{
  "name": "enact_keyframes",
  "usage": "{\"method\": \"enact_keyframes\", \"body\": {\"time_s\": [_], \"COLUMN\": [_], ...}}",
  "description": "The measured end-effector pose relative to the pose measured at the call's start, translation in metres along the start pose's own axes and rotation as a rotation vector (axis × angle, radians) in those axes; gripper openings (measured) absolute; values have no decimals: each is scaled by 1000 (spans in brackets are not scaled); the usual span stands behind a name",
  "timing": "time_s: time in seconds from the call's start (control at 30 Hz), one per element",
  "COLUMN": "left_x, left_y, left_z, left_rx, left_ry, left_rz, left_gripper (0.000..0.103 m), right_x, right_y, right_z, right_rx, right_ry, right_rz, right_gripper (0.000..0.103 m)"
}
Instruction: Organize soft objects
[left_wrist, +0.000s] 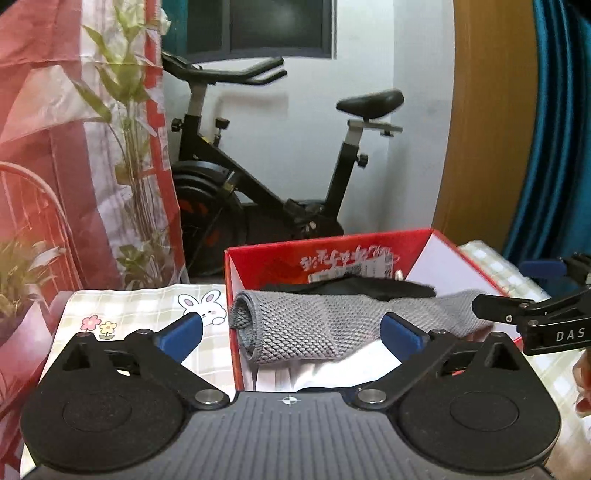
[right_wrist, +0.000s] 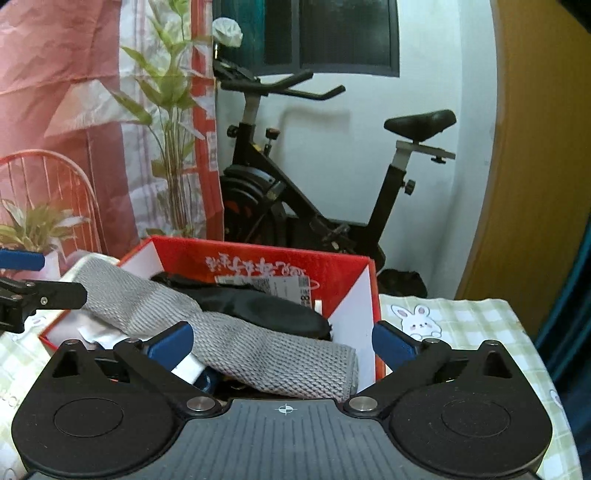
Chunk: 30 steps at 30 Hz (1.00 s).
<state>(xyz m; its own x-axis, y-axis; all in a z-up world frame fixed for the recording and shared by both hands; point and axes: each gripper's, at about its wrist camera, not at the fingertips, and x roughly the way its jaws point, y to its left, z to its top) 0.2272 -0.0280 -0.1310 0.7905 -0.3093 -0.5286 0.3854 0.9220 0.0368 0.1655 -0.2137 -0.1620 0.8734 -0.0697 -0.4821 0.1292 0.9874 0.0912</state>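
Both sets of jaws stand wide apart and hold nothing. The left gripper (left_wrist: 291, 330), black with blue pads, hovers at the near edge of the open red cardboard box (left_wrist: 325, 254), one pad out over the tabletop to the box's left and the other over its inside. The right gripper (right_wrist: 282, 345) hovers at the box's other side, spread just as wide, with one pad above the box contents and the other past its right wall.

Between them, the grey knitted, rolled cloth (left_wrist: 317, 325) lies slanted across the top of the box, one end drooping near the left corner and the other resting on the opposite rim. It touches neither gripper, as far as I can tell. Right behind it in the box sits a black soft item (left_wrist: 351, 286), and under it some white fabric or paper (left_wrist: 332, 373); which, I cannot tell.

The box stands on a pale green checked tablecloth (right_wrist: 465, 321) with cartoon rabbits printed on it. Beyond the box is a black exercise bike (left_wrist: 266, 177) against the white wall, and to the box's left hang leafy green plants (left_wrist: 129, 122) before a red and white curtain (left_wrist: 40, 110).
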Motion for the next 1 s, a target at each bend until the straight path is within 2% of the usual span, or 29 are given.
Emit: {"method": "enact_keyframes", "body": {"time_s": [0.17,0.47,0.63,1.0], "left_x": [-27,-94,-133,-211], "left_y": [0,-5,-12,-21], "left_z": [6,22,26,40], "left_rx": [-11,-1,-25,-7], "left_ry": [-30,-134,-177,-252], "left_rz": [63,24,19,86], "left_gripper": [103,103,103,103], "right_x": [-23,-79,-116,-194], "right_y": [7,28,42,62], "right_z": [11,31,44,66], "right_rx": [15,31,32,45], "right_ry": [-35,-85,-129,-230], "right_rz": [-10,3,-27,-26], "right_gripper": [103,103,103,103]}}
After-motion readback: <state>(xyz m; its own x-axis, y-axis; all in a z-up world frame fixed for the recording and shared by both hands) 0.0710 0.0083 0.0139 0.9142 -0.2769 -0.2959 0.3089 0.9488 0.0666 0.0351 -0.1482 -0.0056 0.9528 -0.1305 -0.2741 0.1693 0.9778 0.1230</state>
